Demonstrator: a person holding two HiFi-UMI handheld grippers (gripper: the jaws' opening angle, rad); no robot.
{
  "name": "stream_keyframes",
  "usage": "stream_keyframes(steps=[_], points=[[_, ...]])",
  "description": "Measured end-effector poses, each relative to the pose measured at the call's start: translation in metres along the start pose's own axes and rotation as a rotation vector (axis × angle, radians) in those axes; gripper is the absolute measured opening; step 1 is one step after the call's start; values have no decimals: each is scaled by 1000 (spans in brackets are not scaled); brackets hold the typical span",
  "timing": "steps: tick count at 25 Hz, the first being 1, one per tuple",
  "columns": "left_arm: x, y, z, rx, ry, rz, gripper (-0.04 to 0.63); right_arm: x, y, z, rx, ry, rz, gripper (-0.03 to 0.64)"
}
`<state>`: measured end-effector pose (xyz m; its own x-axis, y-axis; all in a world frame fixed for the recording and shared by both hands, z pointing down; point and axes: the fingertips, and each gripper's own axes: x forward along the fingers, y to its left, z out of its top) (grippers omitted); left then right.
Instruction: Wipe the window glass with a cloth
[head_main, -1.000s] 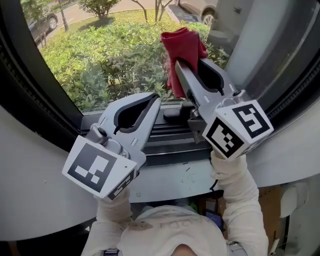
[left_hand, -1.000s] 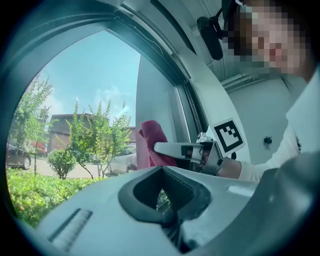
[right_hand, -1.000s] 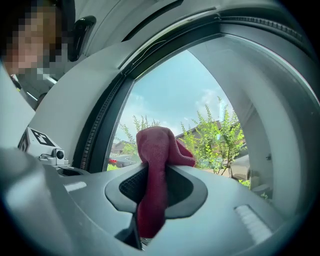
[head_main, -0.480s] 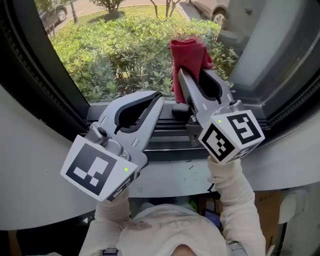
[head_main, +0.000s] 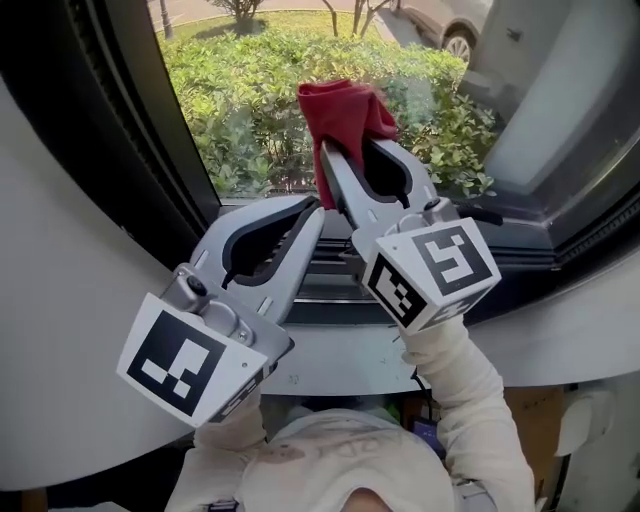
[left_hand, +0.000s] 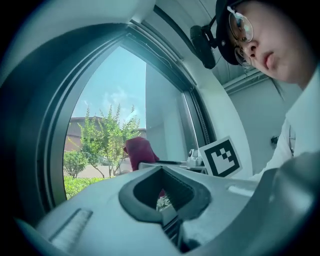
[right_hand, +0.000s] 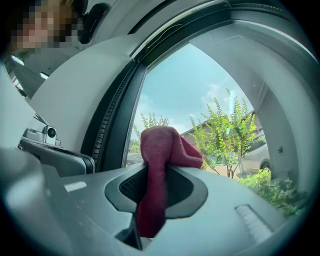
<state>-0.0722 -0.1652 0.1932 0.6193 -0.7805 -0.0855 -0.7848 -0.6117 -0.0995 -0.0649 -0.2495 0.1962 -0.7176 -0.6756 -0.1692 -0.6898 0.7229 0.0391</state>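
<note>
Red cloth (head_main: 340, 110) is clamped in the right tongs (head_main: 328, 160). The jaws are closed on a fold that is seen in the right gripper view to run deep between them, so the hold is judged secure. The bulk of the cloth is bunched past the tips and is held up at the glass (head_main: 250, 110), low in the pane and right of the dark frame (head_main: 120, 130). Whether it is actually pressed against the pane cannot be told.

The left tongs (head_main: 316, 207) are drawn together on nothing. They are held nearer and to the left, with their tips just beside the right tongs and above the track (head_main: 310, 285).

The step in hand is judged to be a wiping stroke across the lower pane. For it to be done well, the bunched end should be flattened against the glass so that cloth alone is dragged over it, never the hard jaw tips. Steady pressure should be applied, and each pass should be overlapped with the one beside it. The corner by the frame should be reached with the cloth's soft end. The left tongs should be kept out of the stroke's path.

No container is shown at the window. What lies under the white ledge (head_main: 340, 365), on the near side, is too cropped to be named, and nothing can be said of any contents.
</note>
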Motion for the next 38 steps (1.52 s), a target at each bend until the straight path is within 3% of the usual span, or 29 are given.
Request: stream_keyframes(steps=[7,18,26,34,36,38], points=[[-25,21,-3,-13,-4,34,0,37,45,-3,-19,26,58,103],[-34,29,-13,-6,43,72,1,43,60,-30,29,89,120,101],[-15,17,-7,-12,24,83,1,9,22,-41,76,105,68,101],[34,-22,-14,-16,41,2,2,-40,-40,-30,91,76,-41,103],[46,-30,-16,-17,45,-14,0,-49,-53,-29,138,62,-45,103],[56,-36,-17,-16,50,-26,1,-53,-61,-25,265,38,-13,100]])
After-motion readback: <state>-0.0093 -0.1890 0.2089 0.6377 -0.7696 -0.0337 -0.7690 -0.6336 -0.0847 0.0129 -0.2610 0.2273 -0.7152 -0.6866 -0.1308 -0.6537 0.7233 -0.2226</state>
